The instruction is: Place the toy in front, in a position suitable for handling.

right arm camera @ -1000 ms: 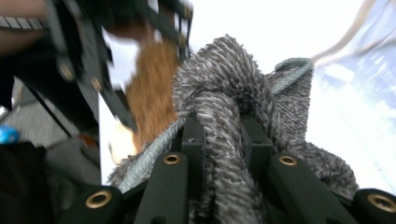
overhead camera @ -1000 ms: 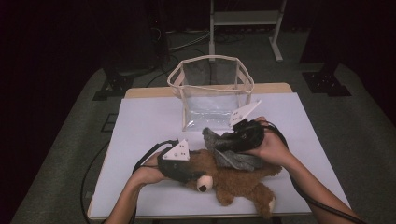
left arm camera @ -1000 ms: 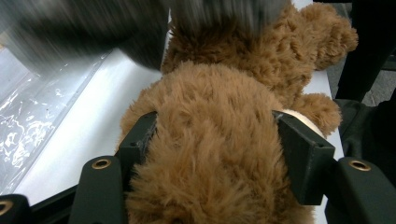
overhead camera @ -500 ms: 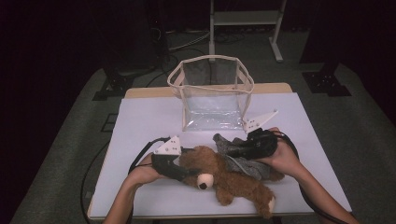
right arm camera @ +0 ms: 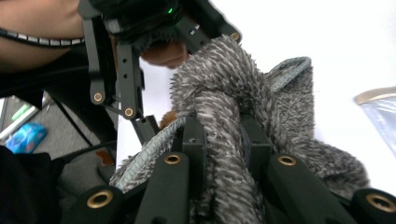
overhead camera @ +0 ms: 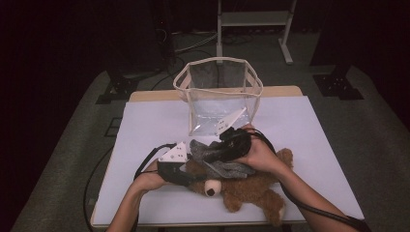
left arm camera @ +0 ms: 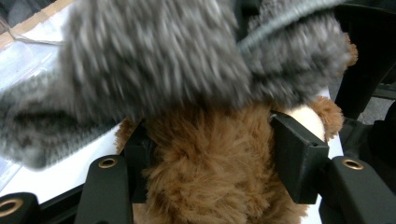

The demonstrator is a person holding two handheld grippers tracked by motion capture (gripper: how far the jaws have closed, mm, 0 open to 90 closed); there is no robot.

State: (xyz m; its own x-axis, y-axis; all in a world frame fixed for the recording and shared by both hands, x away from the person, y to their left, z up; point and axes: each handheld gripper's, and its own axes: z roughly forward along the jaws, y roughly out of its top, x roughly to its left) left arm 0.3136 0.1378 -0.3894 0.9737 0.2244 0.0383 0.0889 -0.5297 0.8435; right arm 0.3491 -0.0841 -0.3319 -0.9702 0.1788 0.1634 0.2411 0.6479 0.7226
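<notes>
White tabletop (overhead camera: 145, 125): teddy bear (overhead camera: 251, 191) lies head-left lengthwise, left claw (overhead camera: 186, 176) pinching it, right claw (overhead camera: 212, 155) pinching grey sweater (overhead camera: 220, 162).

Right gripper (overhead camera: 220, 149), pinched on the grey knitted garment (overhead camera: 217, 159), swung out toward the table's right side, then came back left over the teddy bear (overhead camera: 246, 186), the garment moving with it; left gripper (overhead camera: 186, 176) shifted slightly left and returned; its jaws closed further on the bear's brown fur.
</notes>
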